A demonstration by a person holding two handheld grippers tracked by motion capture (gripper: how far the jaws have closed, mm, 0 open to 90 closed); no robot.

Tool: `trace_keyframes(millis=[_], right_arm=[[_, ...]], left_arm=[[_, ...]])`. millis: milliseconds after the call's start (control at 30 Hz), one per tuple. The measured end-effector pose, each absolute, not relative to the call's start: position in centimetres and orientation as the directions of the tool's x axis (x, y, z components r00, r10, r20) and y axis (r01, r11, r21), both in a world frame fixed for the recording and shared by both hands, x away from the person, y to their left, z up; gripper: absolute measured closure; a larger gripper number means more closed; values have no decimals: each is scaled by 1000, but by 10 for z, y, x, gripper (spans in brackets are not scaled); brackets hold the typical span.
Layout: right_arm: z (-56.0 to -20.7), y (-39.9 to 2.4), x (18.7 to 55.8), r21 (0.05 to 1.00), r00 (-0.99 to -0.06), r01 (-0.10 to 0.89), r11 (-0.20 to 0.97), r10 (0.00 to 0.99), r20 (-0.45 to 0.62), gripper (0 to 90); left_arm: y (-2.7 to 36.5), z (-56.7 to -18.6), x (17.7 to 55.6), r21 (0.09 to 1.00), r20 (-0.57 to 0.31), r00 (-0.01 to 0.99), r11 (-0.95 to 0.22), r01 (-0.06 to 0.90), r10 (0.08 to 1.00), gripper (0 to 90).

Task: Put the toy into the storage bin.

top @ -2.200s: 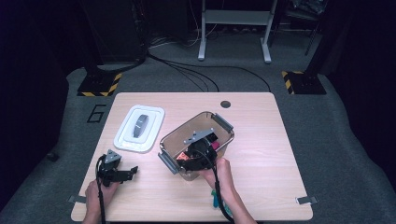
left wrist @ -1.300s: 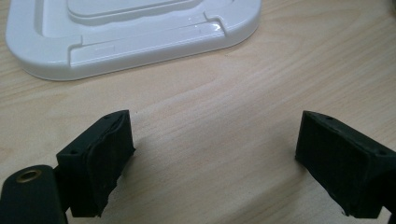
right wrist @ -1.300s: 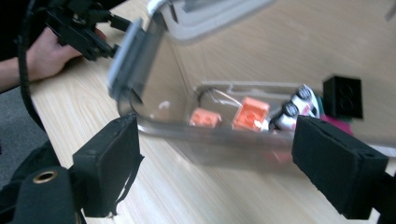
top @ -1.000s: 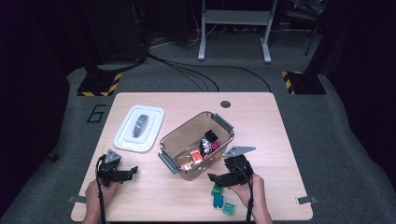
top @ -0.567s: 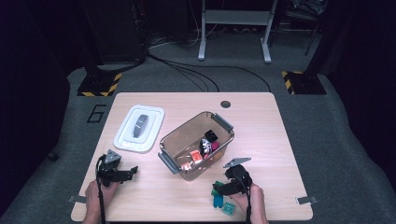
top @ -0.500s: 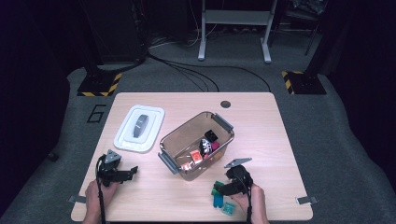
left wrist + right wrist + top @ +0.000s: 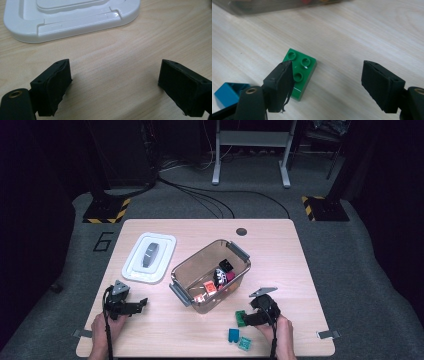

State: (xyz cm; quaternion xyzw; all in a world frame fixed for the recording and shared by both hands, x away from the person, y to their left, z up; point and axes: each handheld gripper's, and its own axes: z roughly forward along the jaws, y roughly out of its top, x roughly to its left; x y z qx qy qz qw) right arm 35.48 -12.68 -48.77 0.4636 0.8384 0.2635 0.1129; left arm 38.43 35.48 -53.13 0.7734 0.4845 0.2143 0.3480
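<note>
A green studded brick (image 7: 300, 72) lies flat on the table in front of the clear bin (image 7: 235, 251). My right gripper (image 7: 329, 66) hangs low over it, open. Its jaws have just been closing: the left pad (image 7: 280, 85) covers the brick's left edge, while the right pad (image 7: 382, 85) stands well clear on bare wood. From above, the right gripper (image 7: 248, 316) sits at the green brick (image 7: 240, 318). My left gripper (image 7: 141, 303) rests open at the front left, with nothing between its pads (image 7: 53, 86).
The bin holds several coloured bricks (image 7: 219, 276). Its white lid (image 7: 150, 257) lies at the left, just past my left gripper, and also appears as the lid (image 7: 72, 17). A blue brick (image 7: 233, 335) and a teal brick (image 7: 244, 343) lie near the front edge.
My right gripper has left the bin, come to the front right of the table and sunk to the green brick. The left gripper has stayed put.
</note>
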Motion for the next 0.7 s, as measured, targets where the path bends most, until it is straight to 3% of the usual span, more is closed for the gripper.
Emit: trace_keyframes(millis=[233, 500, 600, 700], right_arm=[[-485, -120, 355, 582, -530, 715, 387, 844, 89, 264], [-494, -103, 356, 521, -537, 746, 415, 837, 102, 509], [-493, -105, 355, 512, -532, 750, 419, 842, 90, 568], [-493, -107, 355, 505, -532, 752, 423, 842, 87, 570]], left_arm=[[355, -531, 384, 742, -1, 443, -297, 601, 897, 109], [355, -531, 384, 745, -8, 436, -286, 603, 900, 109], [355, -531, 384, 745, -8, 436, -285, 603, 900, 109], [355, -531, 384, 745, -8, 436, -285, 603, 900, 109]])
